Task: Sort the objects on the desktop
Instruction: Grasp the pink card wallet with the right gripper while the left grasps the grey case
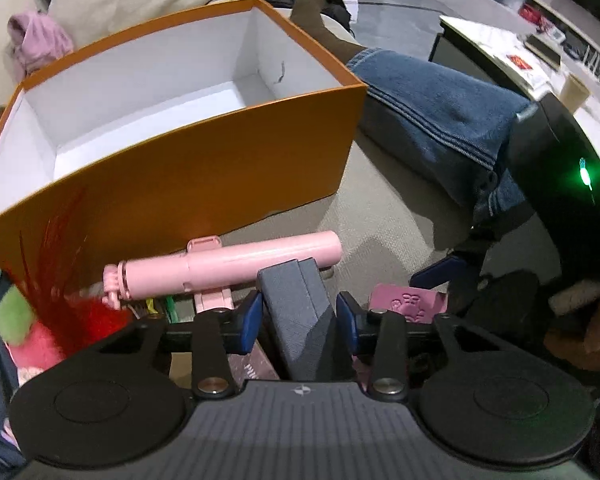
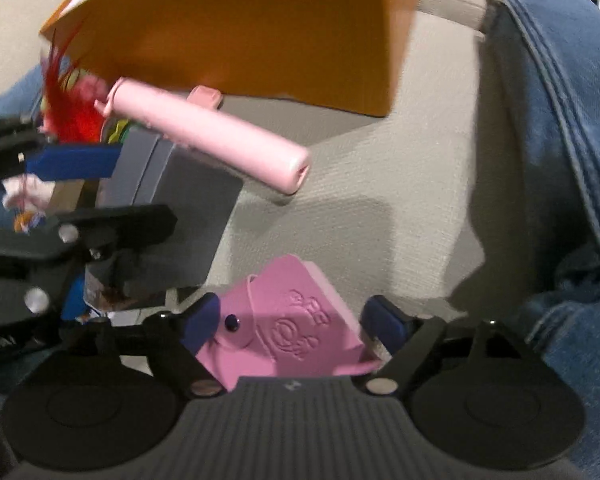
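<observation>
Straddling a grey case (image 1: 300, 312), the left claw (image 1: 300, 316) is seen with its blue pads close beside the case's flanks; actual contact cannot be told. The case looks stiff and light, best taken across its narrow sides. The right claw (image 2: 296, 328) is spread wide around a pink pouch (image 2: 292, 320), soft and probably light, on the beige couch (image 2: 380, 200) near an orange box (image 1: 180, 184).

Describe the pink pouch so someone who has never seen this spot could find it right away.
Start at the orange box on the beige cushion. In front of it, beyond the pink tube, lies the flat pink pouch. Only it has an embossed pattern and a dark snap.
</observation>
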`<state>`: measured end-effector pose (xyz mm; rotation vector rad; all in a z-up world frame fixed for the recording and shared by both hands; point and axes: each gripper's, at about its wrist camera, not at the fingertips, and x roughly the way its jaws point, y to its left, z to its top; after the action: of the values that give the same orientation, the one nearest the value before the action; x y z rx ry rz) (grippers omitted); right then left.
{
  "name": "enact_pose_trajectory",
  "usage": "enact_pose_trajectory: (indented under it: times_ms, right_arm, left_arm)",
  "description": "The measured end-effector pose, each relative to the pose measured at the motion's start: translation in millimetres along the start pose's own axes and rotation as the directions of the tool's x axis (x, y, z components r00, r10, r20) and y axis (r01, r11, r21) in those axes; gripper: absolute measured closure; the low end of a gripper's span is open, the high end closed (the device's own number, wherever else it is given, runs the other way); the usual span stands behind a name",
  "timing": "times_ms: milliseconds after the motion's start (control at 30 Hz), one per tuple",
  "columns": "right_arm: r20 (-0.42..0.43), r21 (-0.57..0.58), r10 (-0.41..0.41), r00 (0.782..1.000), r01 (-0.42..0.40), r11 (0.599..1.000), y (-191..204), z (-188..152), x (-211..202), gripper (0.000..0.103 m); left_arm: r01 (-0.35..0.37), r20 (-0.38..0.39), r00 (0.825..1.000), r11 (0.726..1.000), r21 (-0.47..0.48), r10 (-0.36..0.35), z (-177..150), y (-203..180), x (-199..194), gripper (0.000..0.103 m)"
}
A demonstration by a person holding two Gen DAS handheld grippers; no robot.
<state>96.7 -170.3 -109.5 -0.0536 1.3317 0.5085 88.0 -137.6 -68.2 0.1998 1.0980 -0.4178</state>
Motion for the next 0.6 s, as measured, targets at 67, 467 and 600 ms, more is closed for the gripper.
enact_pose_trajectory:
  times_ms: [67, 467, 600]
  right_arm:
    - [0.015, -0.022, -0.011, 1.000, 0.011, 1.000, 5, -3, -5, 0.029]
    - [0.076, 0.016, -0.024, 0.997, 0.023, 1.000, 6, -21, -50, 0.099]
    - [0.139, 0.018, -0.016, 0.990, 0.013, 1.000, 17, -15, -61, 0.102]
  left_arm:
    - [0.016, 0.005, 1.000, 1.000, -0.025, -0.016, -3, 5, -3, 0.059]
    - [0.099, 0.033, 0.995, 0.992, -0.080, -0.096, -22, 14, -18, 0.061]
    - [0.116, 0.047, 0.993, 0.988, -0.100, -0.112, -28, 18, -24, 0.061]
